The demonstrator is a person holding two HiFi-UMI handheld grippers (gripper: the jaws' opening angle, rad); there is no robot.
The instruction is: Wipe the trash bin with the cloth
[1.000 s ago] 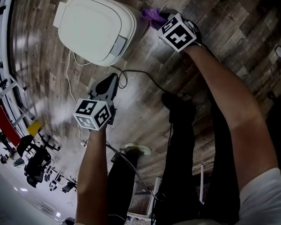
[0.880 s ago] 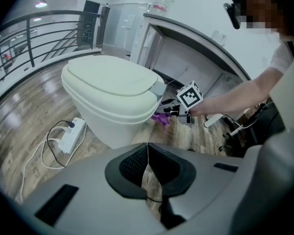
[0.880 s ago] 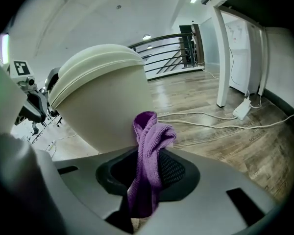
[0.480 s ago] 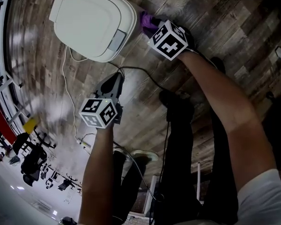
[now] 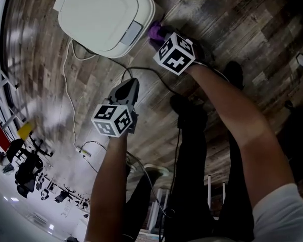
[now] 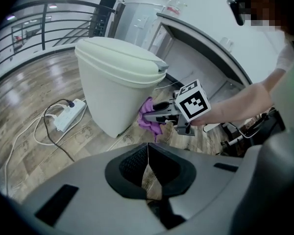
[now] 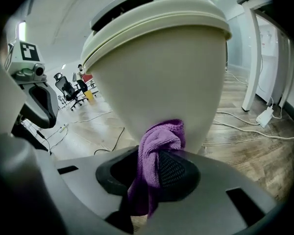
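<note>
Purple cloth [image 7: 159, 143] is clamped between the jaws of the right gripper [image 5: 160, 38] and is held against the lower side wall of the cream trash bin [image 5: 103, 14], whose lid is closed. In the head view the bin is seen at 11 o'clock on the wooden floor [image 5: 232, 19], with the cloth at its 4 o'clock edge. The left gripper [image 6: 148, 163] is held toward the bin's 6 o'clock, apart from it, jaws pressed together on nothing.
</note>
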